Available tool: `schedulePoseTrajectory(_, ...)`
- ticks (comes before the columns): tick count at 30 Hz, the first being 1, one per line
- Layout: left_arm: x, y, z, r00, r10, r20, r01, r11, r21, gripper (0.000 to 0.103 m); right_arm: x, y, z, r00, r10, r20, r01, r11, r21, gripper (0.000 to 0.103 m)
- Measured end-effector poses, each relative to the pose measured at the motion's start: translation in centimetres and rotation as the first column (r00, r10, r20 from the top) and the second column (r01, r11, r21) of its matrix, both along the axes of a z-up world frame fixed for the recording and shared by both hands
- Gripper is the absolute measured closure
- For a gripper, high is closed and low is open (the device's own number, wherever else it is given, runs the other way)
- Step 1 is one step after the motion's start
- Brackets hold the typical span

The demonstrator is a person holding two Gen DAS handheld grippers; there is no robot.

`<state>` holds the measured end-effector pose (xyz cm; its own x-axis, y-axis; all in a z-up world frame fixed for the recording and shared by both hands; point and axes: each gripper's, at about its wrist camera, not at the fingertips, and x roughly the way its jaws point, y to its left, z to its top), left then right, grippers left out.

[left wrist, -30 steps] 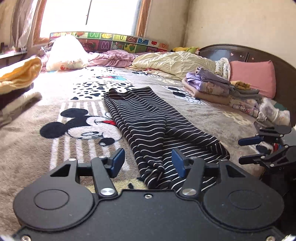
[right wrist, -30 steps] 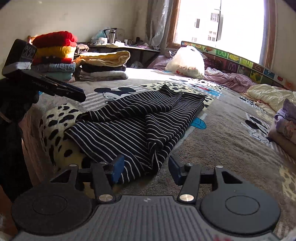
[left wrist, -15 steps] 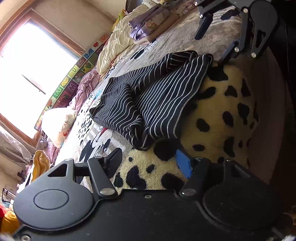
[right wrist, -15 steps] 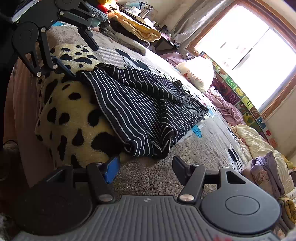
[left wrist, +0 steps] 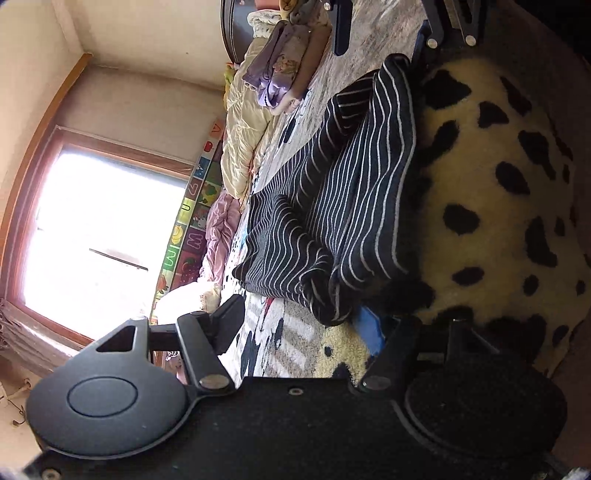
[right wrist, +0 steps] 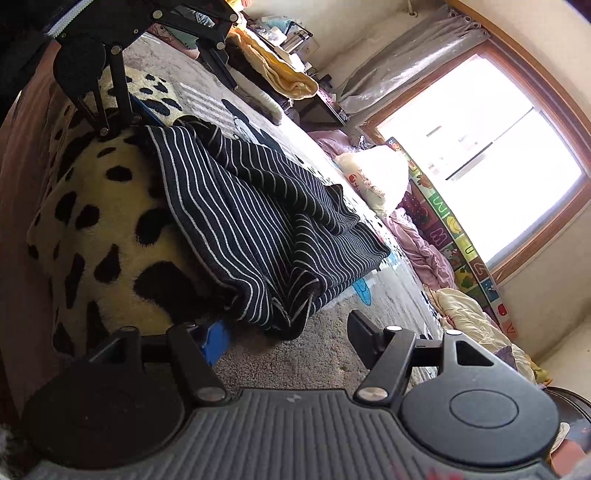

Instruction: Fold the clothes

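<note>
A black garment with thin white stripes (left wrist: 351, 206) lies loosely folded on the bed, its near edge on a yellow, black-spotted patch of the blanket (left wrist: 491, 192). My left gripper (left wrist: 301, 325) is open and rolled on its side, low at one near corner of the garment. That corner sits just ahead of its blue-padded finger (left wrist: 371, 332). In the right wrist view the same garment (right wrist: 266, 221) ends in a corner right before my right gripper (right wrist: 288, 338), which is also open and tilted. Each gripper shows in the other's view, the right gripper (left wrist: 436, 22) and the left gripper (right wrist: 110, 74), both at the far corner.
A purple and beige clothes pile (left wrist: 280, 70) and a cream quilt (left wrist: 243, 147) lie farther up the bed. A white bag (right wrist: 376, 177) and an alphabet mat (right wrist: 454, 229) sit by the window. Folded yellow cloth (right wrist: 284, 74) is stacked on a side table.
Both grippers have dropped from above the bed to the garment's near edge and rolled onto their sides, one at each near corner. The garment has not moved.
</note>
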<state>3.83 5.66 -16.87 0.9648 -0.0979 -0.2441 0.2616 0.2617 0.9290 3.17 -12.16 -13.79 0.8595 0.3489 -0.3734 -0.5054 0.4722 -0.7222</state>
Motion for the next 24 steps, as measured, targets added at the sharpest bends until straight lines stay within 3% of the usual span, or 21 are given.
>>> schedulePoseTrajectory(2, 0.3, 0.0, -0.1, 1.0, -0.017, 0.009, 0.017, 1.0, -0.012, 0.044, 0.3, -0.2, -0.3, 0.999, 0.028, 0.018, -0.028, 0.999, -0.015, 0.037)
schedulePoseTrajectory(7, 0.9, -0.3, 0.0, 0.998, -0.03, 0.06, 0.032, 0.999, -0.031, 0.045, 0.9, -1.0, -1.1, 0.988, 0.146, 0.04, -0.145, 0.989, -0.032, 0.037)
schedulePoseTrajectory(9, 1.1, -0.6, -0.2, 0.998, -0.045, 0.051, 0.046, 0.999, -0.026, 0.058, 1.3, -1.2, -1.1, 0.983, 0.179, 0.04, -0.179, 0.984, -0.009, 0.037)
schedulePoseTrajectory(13, 1.6, -0.9, -0.2, 0.997, -0.049, 0.057, 0.05, 0.998, -0.025, 0.06, 1.6, -1.0, -1.1, 0.976, 0.215, 0.045, -0.215, 0.977, 0.008, 0.041)
schedulePoseTrajectory(16, 2.3, -0.8, -0.1, 0.998, -0.04, 0.046, 0.042, 0.998, -0.043, 0.062, 1.8, -0.6, -1.0, 0.973, 0.228, 0.027, -0.228, 0.974, 0.009, 0.053)
schedulePoseTrajectory(18, 2.3, -1.0, -0.2, 0.999, -0.034, 0.038, 0.036, 0.999, -0.037, 0.069, 2.0, -0.4, -0.9, 0.975, 0.223, -0.008, -0.223, 0.974, 0.025, 0.066)
schedulePoseTrajectory(24, 1.5, -1.8, -0.6, 1.0, 0.003, -0.001, -0.003, 1.0, -0.025, 0.086, 1.3, -0.6, -0.1, 0.973, 0.219, -0.078, -0.215, 0.975, 0.058, 0.078)
